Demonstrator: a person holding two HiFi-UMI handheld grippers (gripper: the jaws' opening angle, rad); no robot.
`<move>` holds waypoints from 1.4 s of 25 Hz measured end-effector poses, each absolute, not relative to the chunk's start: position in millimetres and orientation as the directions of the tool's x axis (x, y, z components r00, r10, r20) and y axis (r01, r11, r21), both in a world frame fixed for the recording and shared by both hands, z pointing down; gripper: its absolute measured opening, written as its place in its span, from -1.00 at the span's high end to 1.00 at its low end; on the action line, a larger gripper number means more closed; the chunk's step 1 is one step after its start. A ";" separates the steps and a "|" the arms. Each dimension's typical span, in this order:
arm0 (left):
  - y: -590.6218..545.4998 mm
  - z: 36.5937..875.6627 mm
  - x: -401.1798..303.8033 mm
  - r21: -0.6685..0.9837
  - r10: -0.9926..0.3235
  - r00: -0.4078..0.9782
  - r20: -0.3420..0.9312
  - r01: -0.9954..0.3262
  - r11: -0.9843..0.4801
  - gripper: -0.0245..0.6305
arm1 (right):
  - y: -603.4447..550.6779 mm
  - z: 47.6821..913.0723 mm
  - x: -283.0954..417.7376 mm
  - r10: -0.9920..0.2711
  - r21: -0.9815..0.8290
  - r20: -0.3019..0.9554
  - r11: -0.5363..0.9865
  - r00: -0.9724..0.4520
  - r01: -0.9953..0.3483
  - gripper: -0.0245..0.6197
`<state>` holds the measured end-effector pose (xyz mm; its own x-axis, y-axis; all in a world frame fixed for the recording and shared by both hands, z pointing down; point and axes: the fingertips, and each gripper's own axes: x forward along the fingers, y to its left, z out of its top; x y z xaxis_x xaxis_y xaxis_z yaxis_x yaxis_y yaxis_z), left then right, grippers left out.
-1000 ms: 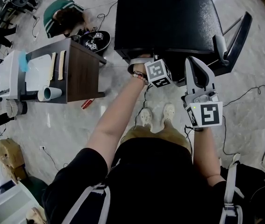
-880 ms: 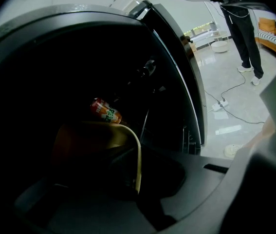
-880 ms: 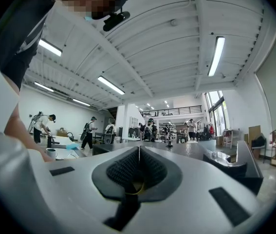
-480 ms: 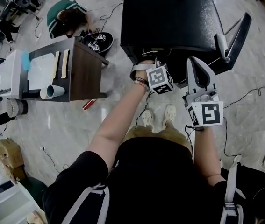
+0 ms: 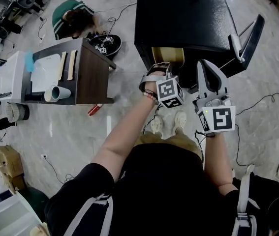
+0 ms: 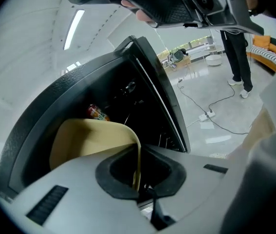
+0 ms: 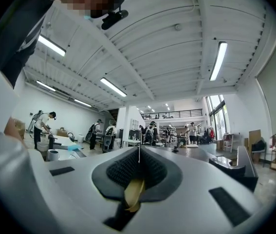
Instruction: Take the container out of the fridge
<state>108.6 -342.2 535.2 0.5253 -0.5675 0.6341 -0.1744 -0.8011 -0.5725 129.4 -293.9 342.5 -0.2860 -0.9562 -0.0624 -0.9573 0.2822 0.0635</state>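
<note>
Pale yellow container (image 6: 89, 140), black fridge (image 5: 178, 18), grey marbled floor (image 5: 70, 132)

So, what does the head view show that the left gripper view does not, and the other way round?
Only the head view: the table with a cup, the right claw near the fridge, and the person's shoes. Only the left gripper view: the left claw shut on the thin rim of the container, and what looks like a red can deeper inside. Both: the black fridge with its door open, and the tan container at its opening.
</note>
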 end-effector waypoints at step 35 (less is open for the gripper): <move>-215.6 493.6 72.7 -0.513 -0.610 0.531 0.589 -0.338 -0.789 0.85 | -193.3 317.6 121.8 -0.934 0.102 -0.110 0.330 -0.341 -0.938 0.81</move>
<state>72.7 -215.6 493.6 0.5306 -0.6098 0.5888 -0.3378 -0.7892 -0.5129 121.8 -193.3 317.6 -0.3405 -0.9338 -0.1101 -0.9384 0.3302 0.1019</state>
